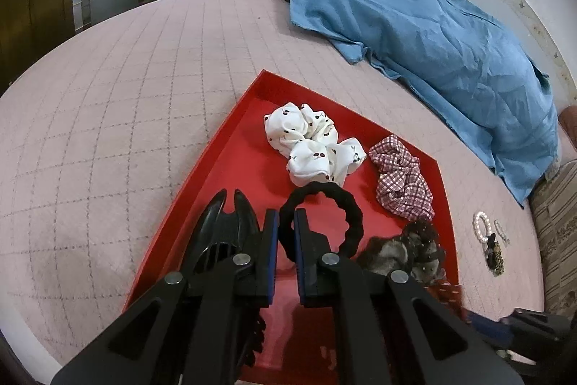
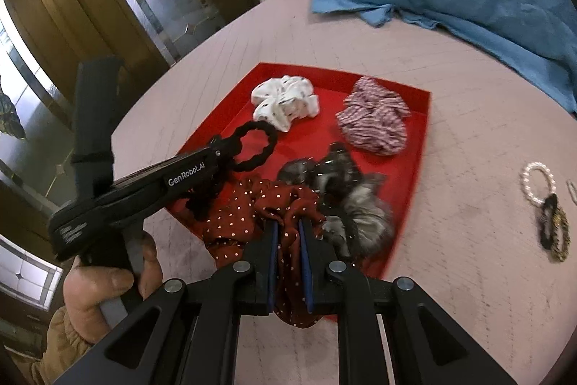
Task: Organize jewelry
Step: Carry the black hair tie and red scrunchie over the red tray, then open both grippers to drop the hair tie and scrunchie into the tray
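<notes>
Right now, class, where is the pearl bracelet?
In both views the pearl bracelet lies on the pink bedspread, right of the red tray, touching a dark leopard-print hair tie.

Motion-blurred pearl bracelet [image 2: 537, 183] and hair ties [image 2: 553, 230].

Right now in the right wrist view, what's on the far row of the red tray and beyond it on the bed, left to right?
White cherry-print scrunchie → red checked scrunchie → tray's right wall → pearl bracelet out on the pink bedspread.
</notes>
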The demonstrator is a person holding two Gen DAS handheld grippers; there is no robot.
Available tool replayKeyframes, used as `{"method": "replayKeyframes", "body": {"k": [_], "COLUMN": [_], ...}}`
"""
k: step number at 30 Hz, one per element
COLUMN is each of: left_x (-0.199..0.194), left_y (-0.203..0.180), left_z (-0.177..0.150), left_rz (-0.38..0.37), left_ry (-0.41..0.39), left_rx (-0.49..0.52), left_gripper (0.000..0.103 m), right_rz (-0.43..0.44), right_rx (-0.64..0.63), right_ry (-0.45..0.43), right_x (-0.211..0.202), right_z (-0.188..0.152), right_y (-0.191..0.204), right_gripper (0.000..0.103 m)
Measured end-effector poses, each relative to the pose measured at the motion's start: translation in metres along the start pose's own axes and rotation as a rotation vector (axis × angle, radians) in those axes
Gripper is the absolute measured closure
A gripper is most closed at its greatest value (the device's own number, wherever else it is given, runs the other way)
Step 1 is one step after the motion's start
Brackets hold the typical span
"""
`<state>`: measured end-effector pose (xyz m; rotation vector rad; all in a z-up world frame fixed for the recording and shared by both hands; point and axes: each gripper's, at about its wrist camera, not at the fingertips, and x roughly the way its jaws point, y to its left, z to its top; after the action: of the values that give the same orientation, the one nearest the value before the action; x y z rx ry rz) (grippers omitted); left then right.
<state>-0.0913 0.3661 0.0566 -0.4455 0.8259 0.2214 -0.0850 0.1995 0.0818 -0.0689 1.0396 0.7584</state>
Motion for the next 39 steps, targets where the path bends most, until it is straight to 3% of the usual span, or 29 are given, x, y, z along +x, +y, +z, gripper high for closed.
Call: {"method": "replayKeyframes", "body": {"k": [5,7,10,21,32,39], "left_x": [-0.001,-0.004,-0.009,-0.021,-0.027,-0.026], "left_y": [0.002,0.001,-0.001,0.007,0.018,0.018], "left_z": [-0.001,-0.001,-0.001,0.000,-0.001,-0.003], "left_rz": [-0.017,-0.034,-0.048,-0.116,-0.114,-0.114], "left_ry": [-0.007,-0.016,-0.042,-0.104,-0.123,-0.113], "left_rx": [-0.004,-0.007,-0.011,-0.086,-0.134,-0.134], "left_gripper": [0.089,0.071,0.056,0.043,0.040,0.040], "right_rz": [-0.011,-0.022,-0.043,-0.083,-0.119,-0.179], "right_rx": [-0.024,-0.039,-0.066,-0.098,-0.043,0.019], "right_ry": [0.019,0.020,0.011,-0.049,-0.086,-0.119], "right_x": [0.010,0.013,0.014,-0.003,-0.032,-0.064], "right_z": [0.000,0.000,-0.002,-0.004,-0.016,-0.040], "right_y": [0.006,0.010,0.014,0.019,-0.001,-0.036], "right_gripper": [0.089,0.089,0.089,0.049,0.042,0.037]}}
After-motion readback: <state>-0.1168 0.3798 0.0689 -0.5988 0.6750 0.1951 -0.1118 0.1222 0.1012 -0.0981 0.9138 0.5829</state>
